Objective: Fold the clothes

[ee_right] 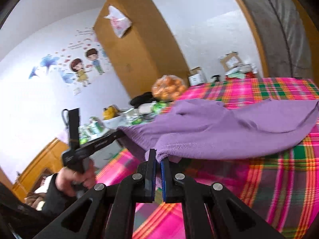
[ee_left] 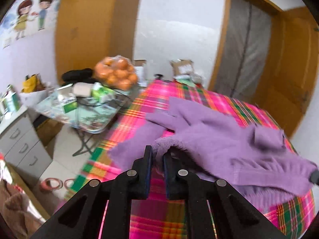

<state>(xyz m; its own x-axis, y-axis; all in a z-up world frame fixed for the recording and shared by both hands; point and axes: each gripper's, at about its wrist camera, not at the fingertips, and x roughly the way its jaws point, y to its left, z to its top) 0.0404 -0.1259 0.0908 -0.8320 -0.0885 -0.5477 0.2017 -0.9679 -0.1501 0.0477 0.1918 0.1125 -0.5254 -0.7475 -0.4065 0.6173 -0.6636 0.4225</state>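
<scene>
My left tongs (ee_left: 158, 155) and right tongs (ee_right: 158, 157) each pinched the purple sweater's (ee_left: 219, 139) edge above the plaid bedspread (ee_left: 159, 215).

Location type: a home bedroom. A bed (ee_left: 159, 103) with a pink plaid cover fills the centre. At 12 o'clock stands a wooden wardrobe (ee_left: 85, 29); at 10 o'clock, cartoon wall stickers (ee_left: 31, 14). At 9 o'clock, a cluttered folding table (ee_left: 89, 117) carries a bag of oranges (ee_left: 116, 74). A wooden door (ee_left: 289, 63) stands at 2 o'clock.
</scene>
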